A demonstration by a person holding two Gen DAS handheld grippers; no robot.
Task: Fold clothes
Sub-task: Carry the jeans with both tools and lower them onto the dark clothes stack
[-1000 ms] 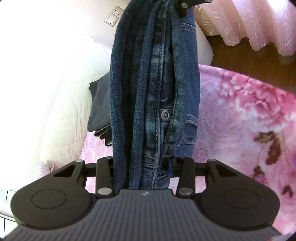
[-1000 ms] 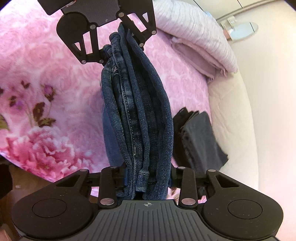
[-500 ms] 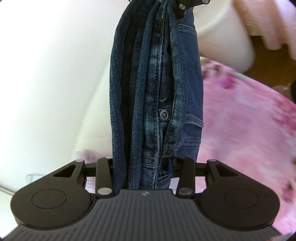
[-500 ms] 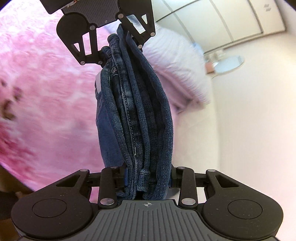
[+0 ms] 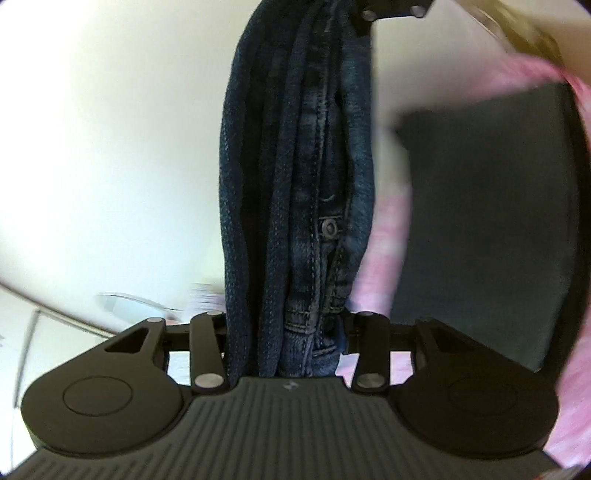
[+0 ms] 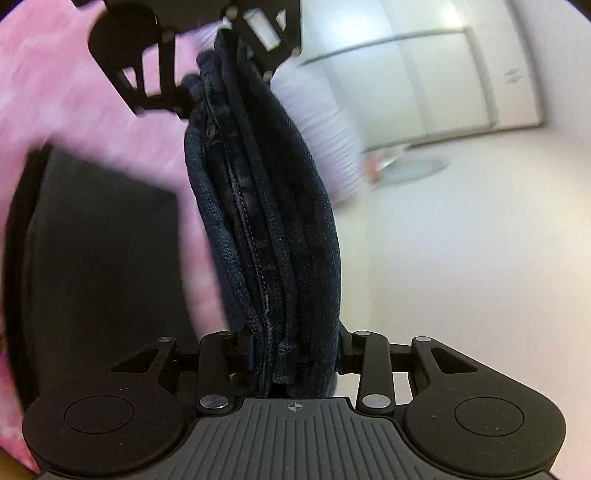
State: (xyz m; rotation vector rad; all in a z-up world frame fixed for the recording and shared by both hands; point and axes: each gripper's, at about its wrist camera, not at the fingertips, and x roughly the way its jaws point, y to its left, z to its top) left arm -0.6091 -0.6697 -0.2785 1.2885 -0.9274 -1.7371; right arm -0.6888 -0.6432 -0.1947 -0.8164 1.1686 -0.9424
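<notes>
Folded dark blue jeans point(image 5: 295, 184) hang stretched between my two grippers, several layers thick, with a button showing. My left gripper point(image 5: 284, 332) is shut on one end of the jeans. My right gripper point(image 6: 291, 350) is shut on the other end; the jeans point(image 6: 266, 229) run up from it to the left gripper point(image 6: 218, 74) at the top of the right wrist view. The right gripper shows at the top of the left wrist view point(image 5: 391, 7). The jeans are held in the air, close beside a folded dark garment point(image 5: 487, 229).
The dark folded garment point(image 6: 99, 258) lies on a pink floral blanket point(image 6: 74, 96). A striped pillow point(image 6: 325, 122) lies beyond. A pale wall point(image 5: 110, 147), white cupboard doors point(image 6: 443, 81) and a small round table point(image 6: 413, 170) are behind. Both views are blurred by motion.
Both grippers have swung with the jeans away from the middle of the pink blanket toward the dark folded garment, which now looks much larger and closer. The grip on the jeans is unchanged.
</notes>
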